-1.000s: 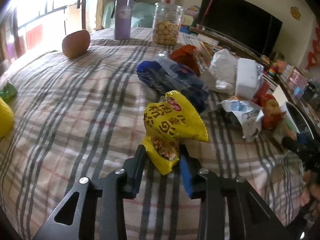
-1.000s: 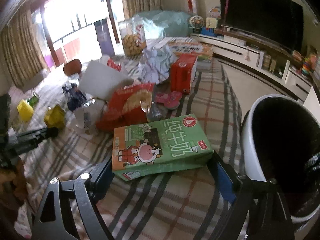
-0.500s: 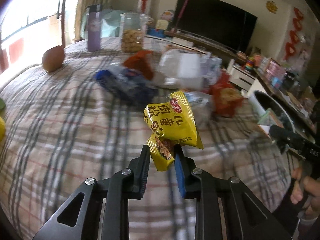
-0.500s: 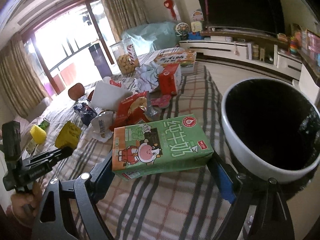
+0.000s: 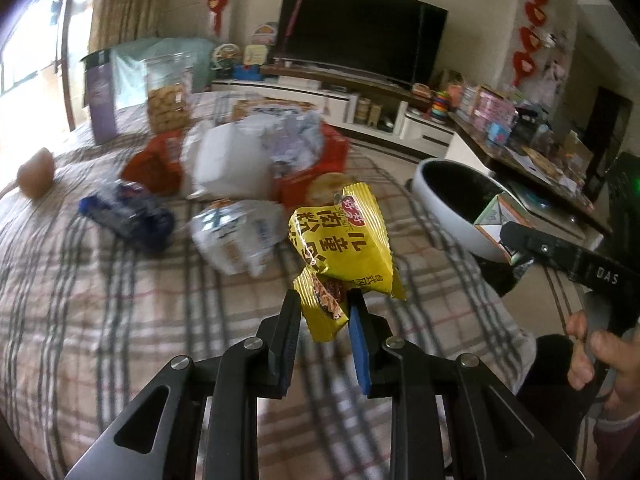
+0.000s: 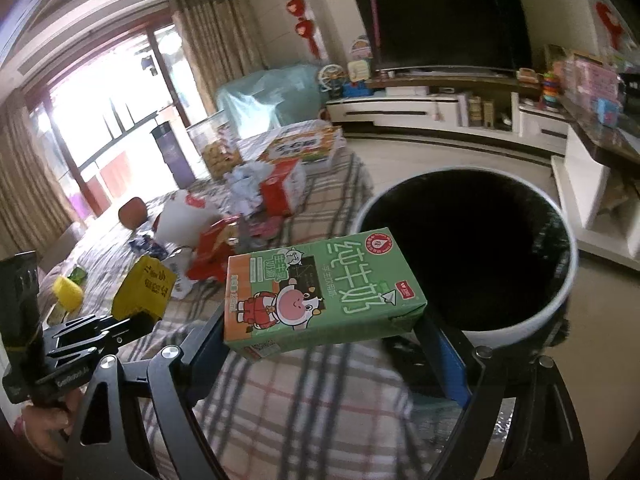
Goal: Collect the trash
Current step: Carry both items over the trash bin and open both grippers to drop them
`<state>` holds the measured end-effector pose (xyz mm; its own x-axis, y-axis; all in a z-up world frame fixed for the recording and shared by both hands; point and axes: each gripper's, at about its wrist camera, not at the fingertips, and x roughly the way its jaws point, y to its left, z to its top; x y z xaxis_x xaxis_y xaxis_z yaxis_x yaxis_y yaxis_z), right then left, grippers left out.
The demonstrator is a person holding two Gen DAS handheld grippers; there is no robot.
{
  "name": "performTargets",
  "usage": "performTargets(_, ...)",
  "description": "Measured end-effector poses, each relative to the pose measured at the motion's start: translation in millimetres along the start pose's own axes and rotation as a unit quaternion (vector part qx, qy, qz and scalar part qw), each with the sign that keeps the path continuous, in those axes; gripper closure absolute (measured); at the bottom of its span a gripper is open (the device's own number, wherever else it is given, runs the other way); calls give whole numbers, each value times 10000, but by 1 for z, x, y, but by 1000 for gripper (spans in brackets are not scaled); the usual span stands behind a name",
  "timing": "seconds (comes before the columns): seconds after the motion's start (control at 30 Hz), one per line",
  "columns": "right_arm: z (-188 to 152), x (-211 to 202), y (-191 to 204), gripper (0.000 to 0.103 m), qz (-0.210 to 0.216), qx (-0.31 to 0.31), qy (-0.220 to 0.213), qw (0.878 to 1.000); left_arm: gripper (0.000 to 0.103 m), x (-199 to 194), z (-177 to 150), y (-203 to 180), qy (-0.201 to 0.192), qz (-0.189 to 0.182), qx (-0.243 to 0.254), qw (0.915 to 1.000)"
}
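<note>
Both hands lifted; milk carton [image 6: 320, 292], yellow packet [image 5: 340, 248] now near bin [image 6: 560, 300].

Left gripper [image 5: 325, 312]: black angular frame with triangular cut-outs, showing silver round screws at the joints; one finger pad is looking blue, the other black and ribbed.
Right gripper [image 6: 324, 340]: matching black frame with silver screws and a blue pad on one finger.
Markings: white letters "DAS" are showing on the black bar in the left wrist view.
Hand [image 5: 604, 360]: a pink sleeve cuff is peeking out at the wrist.
</note>
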<state>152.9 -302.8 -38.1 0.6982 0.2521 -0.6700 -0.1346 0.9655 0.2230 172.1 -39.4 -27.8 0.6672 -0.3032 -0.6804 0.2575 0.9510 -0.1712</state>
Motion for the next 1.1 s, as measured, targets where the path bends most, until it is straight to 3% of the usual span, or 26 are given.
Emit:
performTargets(0.5, 7, -19, -56, 15, -475, 345, -114, 9982, 80, 58, 46, -38, 134, -369, 594, 9975)
performTargets(1.1, 23, -15, -101, 14, -566, 511, -9, 9971, 80, 106, 86, -81, 177, -575, 1022, 9929)
